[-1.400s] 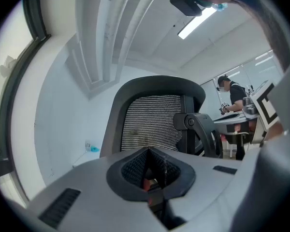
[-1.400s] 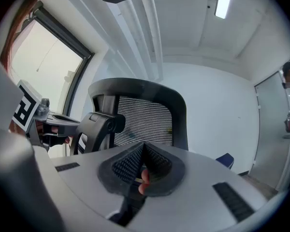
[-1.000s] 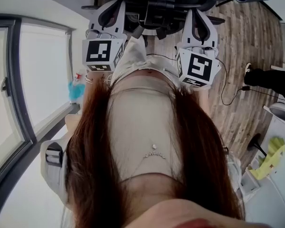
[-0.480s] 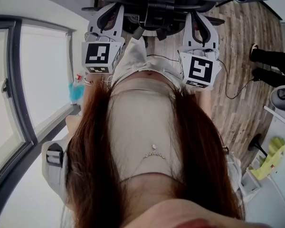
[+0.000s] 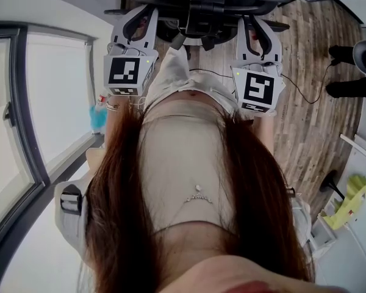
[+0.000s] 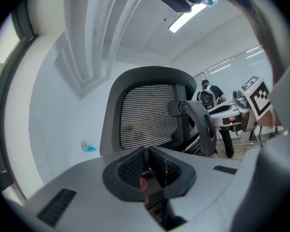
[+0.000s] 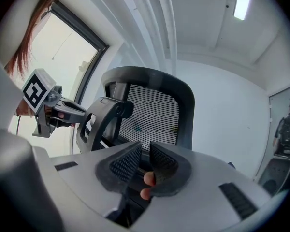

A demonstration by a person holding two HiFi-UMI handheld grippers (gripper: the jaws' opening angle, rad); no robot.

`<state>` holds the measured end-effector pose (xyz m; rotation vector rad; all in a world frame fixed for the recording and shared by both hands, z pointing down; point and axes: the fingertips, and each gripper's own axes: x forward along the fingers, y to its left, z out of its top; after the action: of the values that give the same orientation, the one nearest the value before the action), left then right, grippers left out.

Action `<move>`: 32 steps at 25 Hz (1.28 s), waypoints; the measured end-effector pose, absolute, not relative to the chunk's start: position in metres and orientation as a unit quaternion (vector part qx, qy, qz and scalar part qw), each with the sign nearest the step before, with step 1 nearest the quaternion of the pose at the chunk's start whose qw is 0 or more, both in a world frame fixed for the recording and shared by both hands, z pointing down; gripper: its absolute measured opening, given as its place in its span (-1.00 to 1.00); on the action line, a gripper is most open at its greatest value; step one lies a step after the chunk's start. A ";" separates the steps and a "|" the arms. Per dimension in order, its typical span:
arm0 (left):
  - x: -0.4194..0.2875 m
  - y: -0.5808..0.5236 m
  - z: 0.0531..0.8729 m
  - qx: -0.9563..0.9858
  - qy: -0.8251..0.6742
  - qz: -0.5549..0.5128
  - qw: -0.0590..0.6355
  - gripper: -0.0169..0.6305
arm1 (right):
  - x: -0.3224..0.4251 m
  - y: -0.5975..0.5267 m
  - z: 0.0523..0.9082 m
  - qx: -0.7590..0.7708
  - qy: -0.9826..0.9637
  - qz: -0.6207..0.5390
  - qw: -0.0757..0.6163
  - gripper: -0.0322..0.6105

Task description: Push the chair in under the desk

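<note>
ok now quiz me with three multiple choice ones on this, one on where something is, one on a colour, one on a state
1. Seen from the left tool, the chair's mesh backrest is: A upright straight ahead; B lying flat on the ground; C out of view.
2. The floor is: A blue carpet; B brown wood planks; C white tile.
3. The left tool's jaws are: A wide apart; B shut on a bottle; C shut, nothing between.

Answers: 1 A, the left gripper view shows it standing beyond the jaws. 2 B, brown planks show in the head view. 3 C, the pads meet with nothing between them.
</note>
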<state>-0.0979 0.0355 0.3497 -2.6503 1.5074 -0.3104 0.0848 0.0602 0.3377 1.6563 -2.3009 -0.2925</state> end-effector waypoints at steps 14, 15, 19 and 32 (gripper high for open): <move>-0.100 0.042 0.363 -0.871 0.466 -0.147 0.058 -0.59 | 0.082 0.060 0.351 0.550 -0.806 -0.114 0.184 -0.44; -0.100 0.042 0.364 -0.870 0.464 -0.152 0.061 -0.58 | 0.082 0.060 0.352 0.549 -0.807 -0.115 0.186 -0.43; -0.099 0.044 0.370 -0.870 0.457 -0.171 0.070 -0.48 | 0.083 0.061 0.357 0.545 -0.807 -0.118 0.196 -0.36; -0.094 0.045 0.385 -0.866 0.436 -0.225 0.098 -0.21 | 0.082 0.061 0.374 0.527 -0.805 -0.131 0.238 -0.17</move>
<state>-0.0940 0.0452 0.3846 -2.5624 1.2898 -0.6667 0.0821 0.0606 0.3736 1.4446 -2.2064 -0.3595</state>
